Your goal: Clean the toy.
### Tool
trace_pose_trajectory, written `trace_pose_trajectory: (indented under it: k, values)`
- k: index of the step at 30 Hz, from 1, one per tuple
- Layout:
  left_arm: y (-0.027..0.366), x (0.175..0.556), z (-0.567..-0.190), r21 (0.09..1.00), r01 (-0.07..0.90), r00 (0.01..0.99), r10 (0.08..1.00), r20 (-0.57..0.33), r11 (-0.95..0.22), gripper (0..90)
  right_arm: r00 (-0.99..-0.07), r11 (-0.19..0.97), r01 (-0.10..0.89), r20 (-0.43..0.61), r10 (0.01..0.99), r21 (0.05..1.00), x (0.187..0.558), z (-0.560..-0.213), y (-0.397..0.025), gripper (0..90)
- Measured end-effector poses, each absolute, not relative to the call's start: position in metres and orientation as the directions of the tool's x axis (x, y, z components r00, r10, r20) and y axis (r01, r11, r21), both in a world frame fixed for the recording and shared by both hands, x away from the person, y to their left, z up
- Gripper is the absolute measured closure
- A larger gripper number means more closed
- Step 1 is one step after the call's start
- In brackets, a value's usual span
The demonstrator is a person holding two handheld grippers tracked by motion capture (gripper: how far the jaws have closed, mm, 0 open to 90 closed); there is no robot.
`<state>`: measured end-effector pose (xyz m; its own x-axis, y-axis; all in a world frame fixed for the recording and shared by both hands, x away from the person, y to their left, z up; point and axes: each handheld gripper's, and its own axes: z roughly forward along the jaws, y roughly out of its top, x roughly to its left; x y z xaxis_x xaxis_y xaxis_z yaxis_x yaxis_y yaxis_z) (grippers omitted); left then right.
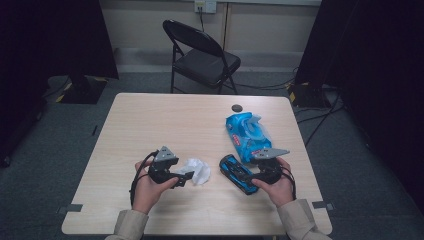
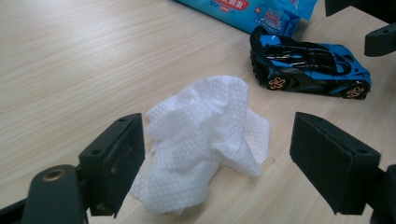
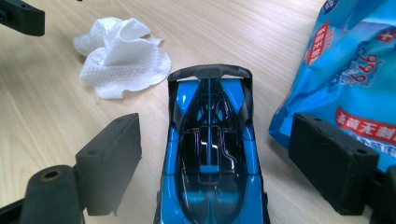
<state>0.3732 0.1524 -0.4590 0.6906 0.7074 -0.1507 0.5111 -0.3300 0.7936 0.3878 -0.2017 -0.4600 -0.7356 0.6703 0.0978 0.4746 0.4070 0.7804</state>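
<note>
A crumpled white wipe point(image 1: 196, 170) point(image 2: 205, 140) point(image 3: 122, 57) lies on the wooden table point(image 1: 165, 120). My left gripper point(image 1: 184, 178) point(image 2: 215, 163) is open, its jaws on either side of the wipe without touching it. A blue and black toy car point(image 1: 237, 173) point(image 2: 308, 65) point(image 3: 211, 154) rests on the table to the right. My right gripper point(image 1: 246, 177) point(image 3: 215, 165) is open, with the car's body lying between its jaws, its rear wing pointing away. A blue pack of wet wipes point(image 1: 247, 135) point(image 2: 243, 9) point(image 3: 345, 70) lies just beyond the car.
A small dark round object point(image 1: 237, 107) sits near the table's far edge. A black folding chair point(image 1: 200, 55) stands behind the table. Cables point(image 1: 320, 115) run over the floor at the right. Bare tabletop stretches across the left and far side.
</note>
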Motion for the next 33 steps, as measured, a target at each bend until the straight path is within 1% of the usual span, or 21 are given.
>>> trace_pose_trajectory:
  k: [2, 6, 17, 33]
  values:
    - [0.155, 0.370, -0.458, 0.791, 0.508, 0.697, 0.703, -0.144, -0.341, 17.8, -0.732, 0.405, 0.478, 0.099, 0.674, 0.780, 0.386, -0.459, -0.204, 17.8]
    - [0.162, 0.365, -0.456, 0.793, 0.511, 0.691, 0.707, -0.149, -0.332, 17.1, -0.740, 0.408, 0.469, 0.097, 0.665, 0.783, 0.382, -0.457, -0.207, 15.7]
    - [0.181, 0.350, -0.456, 0.785, 0.522, 0.686, 0.712, -0.153, -0.335, 17.0, -0.742, 0.410, 0.462, 0.090, 0.664, 0.787, 0.372, -0.452, -0.215, 16.3]
    - [0.200, 0.337, -0.463, 0.778, 0.535, 0.675, 0.721, -0.160, -0.328, 17.3, -0.733, 0.404, 0.464, 0.086, 0.675, 0.788, 0.361, -0.456, -0.232, 16.4]
